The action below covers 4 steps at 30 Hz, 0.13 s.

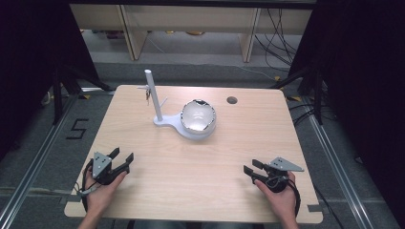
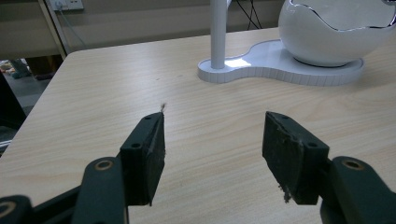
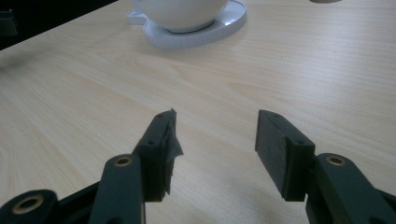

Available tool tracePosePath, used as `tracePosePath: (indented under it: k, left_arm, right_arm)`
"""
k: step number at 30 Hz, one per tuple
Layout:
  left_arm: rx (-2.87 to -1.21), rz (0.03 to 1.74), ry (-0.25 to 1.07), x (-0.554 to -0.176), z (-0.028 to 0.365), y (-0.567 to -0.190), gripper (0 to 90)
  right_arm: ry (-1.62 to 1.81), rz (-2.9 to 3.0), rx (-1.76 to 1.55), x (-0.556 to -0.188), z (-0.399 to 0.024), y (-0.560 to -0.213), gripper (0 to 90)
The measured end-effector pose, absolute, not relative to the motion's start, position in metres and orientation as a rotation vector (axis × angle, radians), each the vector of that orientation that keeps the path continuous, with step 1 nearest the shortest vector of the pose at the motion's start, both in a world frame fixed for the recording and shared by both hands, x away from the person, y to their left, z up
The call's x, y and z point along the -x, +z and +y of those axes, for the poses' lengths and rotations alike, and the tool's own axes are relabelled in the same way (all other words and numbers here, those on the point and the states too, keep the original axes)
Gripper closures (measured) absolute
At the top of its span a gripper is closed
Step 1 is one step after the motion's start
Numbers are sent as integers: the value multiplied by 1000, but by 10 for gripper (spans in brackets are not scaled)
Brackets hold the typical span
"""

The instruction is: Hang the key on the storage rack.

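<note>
High view: light wood desk [image 1: 143, 191] w/ a white stand [image 1: 165, 121] near the back, centre-left. Its thin white post [image 1: 152, 95] is upright, w/ a small key-like item [image 1: 147, 98] hanging off a side peg; can't tell exactly what it is. A white egg-shaped bowl [image 1: 198, 117] w/ shiny inside sits on the stand's right lobe. Round hole [image 1: 232, 100] in the desk near the back edge, right of the bowl. Left tool [image 1: 122, 156] is by the front-left corner, right tool [image 1: 254, 168] by the front-right corner, each in a hand, both well apart from the stand. Jaws of both are apart, nothing between. Wide bare desk between the tools and up to the stand.

Left tool view: left tool [image 2: 212, 140] low over the desk, jaws wide apart and clamping nothing. Ahead: post base [image 2: 217, 42], stand [image 2: 280, 70], bowl [image 2: 334, 32] w/ a wavy rim, detail the high view lacks. The desk's left edge shows here; bare wood up to the stand.

Right tool view: right tool [image 3: 215, 140] jaws apart, not gripping anything; frayed pad on one jaw. Bowl [image 3: 180, 11] and stand rim [image 3: 205, 32] far ahead at the top, bare desk in between.
</note>
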State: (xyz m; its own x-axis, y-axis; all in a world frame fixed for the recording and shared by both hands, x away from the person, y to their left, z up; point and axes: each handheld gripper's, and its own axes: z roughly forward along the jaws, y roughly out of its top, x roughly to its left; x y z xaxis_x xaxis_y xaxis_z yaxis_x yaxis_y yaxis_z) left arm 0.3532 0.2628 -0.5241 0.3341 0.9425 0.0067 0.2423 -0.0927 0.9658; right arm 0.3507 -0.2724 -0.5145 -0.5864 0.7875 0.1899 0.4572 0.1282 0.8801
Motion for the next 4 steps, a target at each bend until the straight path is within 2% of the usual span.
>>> tracePosePath:
  k: [4]
  left_arm:
    - [-1588,1097,863,-354,262,-524,394]
  right_arm:
    - [1440,2078,-1210,-353,-274,-516,483]
